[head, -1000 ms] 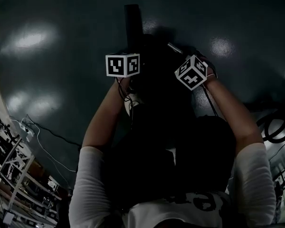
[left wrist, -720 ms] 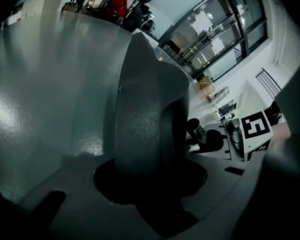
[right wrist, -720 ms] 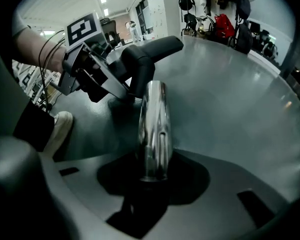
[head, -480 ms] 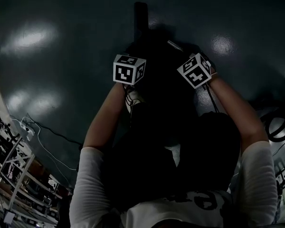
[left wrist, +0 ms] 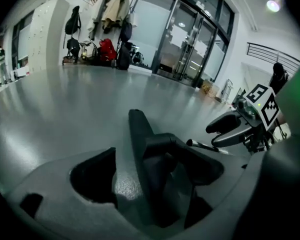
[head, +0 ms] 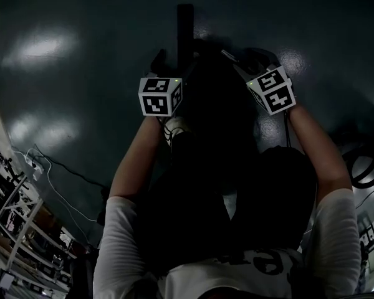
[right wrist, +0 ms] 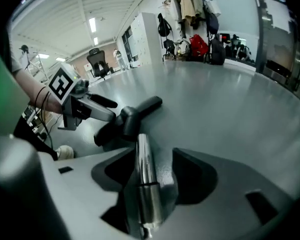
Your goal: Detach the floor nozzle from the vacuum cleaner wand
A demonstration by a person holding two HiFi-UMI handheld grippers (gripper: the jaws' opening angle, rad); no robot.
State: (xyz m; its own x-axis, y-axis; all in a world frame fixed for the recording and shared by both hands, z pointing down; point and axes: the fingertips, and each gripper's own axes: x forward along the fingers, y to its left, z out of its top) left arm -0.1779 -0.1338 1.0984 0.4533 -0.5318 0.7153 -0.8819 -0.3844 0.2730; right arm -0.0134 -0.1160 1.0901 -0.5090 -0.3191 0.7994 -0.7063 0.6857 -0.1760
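Note:
The black floor nozzle (head: 185,36) lies on the dark floor ahead of me. In the left gripper view its neck and bar (left wrist: 140,144) sit between the jaws of my left gripper (left wrist: 150,170), which have just been opening and stand wide, with gaps on both sides. The chrome wand (right wrist: 146,174) runs between the jaws of my right gripper (right wrist: 155,173), which have also just opened, and floor shows beside it. The wand's far end lies next to the nozzle's neck (right wrist: 127,120); they look apart. In the head view, the left gripper (head: 171,64) and right gripper (head: 249,58) flank the nozzle.
White cables (head: 56,179) and metal shelving (head: 12,229) lie at the lower left, and a black hose coil (head: 364,167) at the right. My shoe (head: 174,129) is just behind the left gripper. A coat rack with bags (left wrist: 110,39) and glass doors (left wrist: 190,44) stand far off.
Both marker cubes have shifted outward and turned; the right one moved right and up the picture. More of the nozzle's bar shows above the left cube.

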